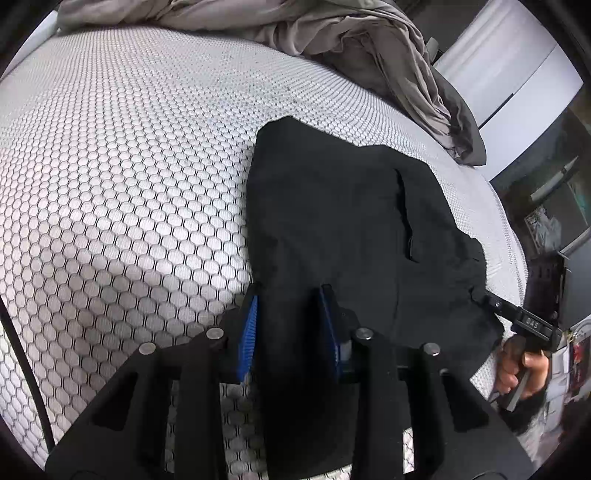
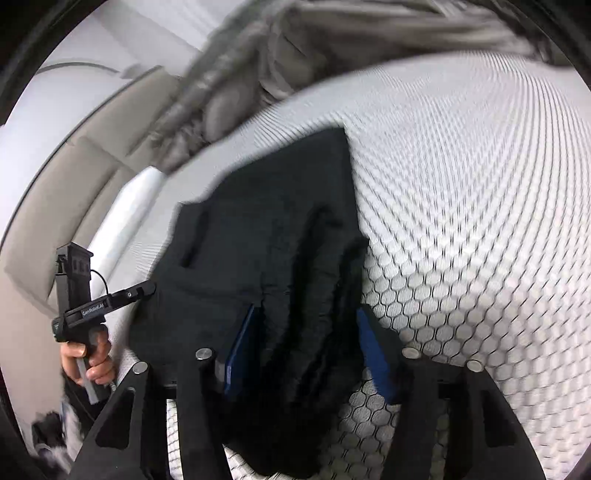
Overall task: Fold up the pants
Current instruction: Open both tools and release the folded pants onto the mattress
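**Black pants on a honeycomb mattress, both grippers on the near end**

The mattress [image 1: 122, 177] is pale with a raised hexagon weave, wide and bare to the left. A crumpled grey sheet [image 1: 332, 33] bunches along its far edge. The matte black pants [image 1: 332, 206] lie flat near the right edge, a slit pocket showing. The left gripper [image 1: 290, 325] has the near fabric running between its blue pads. The right gripper [image 2: 314, 343] likewise straddles bunched cloth; whether either pinches it, I cannot tell.
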`<state>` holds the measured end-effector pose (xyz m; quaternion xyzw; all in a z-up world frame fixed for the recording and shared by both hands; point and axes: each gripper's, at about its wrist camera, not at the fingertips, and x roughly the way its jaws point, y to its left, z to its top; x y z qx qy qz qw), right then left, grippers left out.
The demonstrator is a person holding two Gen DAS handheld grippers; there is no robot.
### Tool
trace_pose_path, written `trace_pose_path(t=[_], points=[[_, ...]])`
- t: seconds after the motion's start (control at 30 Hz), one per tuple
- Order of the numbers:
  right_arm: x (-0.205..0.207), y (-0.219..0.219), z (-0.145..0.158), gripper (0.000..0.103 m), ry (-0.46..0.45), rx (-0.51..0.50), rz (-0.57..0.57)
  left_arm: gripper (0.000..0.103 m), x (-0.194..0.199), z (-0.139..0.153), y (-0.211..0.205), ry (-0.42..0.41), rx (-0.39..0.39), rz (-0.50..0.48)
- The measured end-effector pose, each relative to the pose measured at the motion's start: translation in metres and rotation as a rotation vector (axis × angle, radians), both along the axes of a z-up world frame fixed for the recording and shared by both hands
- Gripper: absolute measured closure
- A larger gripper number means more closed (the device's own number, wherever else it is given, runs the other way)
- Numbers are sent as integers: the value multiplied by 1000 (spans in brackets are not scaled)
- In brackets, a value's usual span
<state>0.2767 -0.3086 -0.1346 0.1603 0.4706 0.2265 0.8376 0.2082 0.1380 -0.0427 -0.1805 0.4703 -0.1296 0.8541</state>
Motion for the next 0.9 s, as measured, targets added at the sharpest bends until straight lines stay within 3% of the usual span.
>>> trace_pose_path(t=[0.13, 0.3, 0.4, 0.57, 0.6, 0.7, 0.73, 0.77, 0.83, 0.9], points=[[-16, 2, 6, 71, -31, 76, -14, 77, 18, 17, -8, -54, 131, 8], [-8, 16, 11, 72, -54, 2, -73, 77, 24, 26, -24, -80, 229, 31], [-12, 15, 15, 68, -74, -65, -57, 75, 16, 29, -28, -110, 255, 28], [-24, 25, 27, 46, -178, -227, -49, 72, -17, 40, -36, -152, 318, 31], [-29, 24, 32, 37, -202, -244, -58, 70, -24, 43, -36, -164, 319, 35], [-40, 23, 50, 13, -272, -254, -78, 43, -46, 53, -38, -199, 293, 62], [-44, 23, 57, 9, -299, -249, -79, 27, -54, 59, -38, -219, 293, 76], [-49, 24, 65, 7, -329, -244, -79, 18, -63, 66, -38, -252, 305, 93], [-59, 25, 77, 0, -365, -226, -82, 14, -83, 76, -42, -317, 330, 108], [-69, 28, 86, 0, -382, -183, -71, 1, -103, 84, -46, -371, 350, 123]])
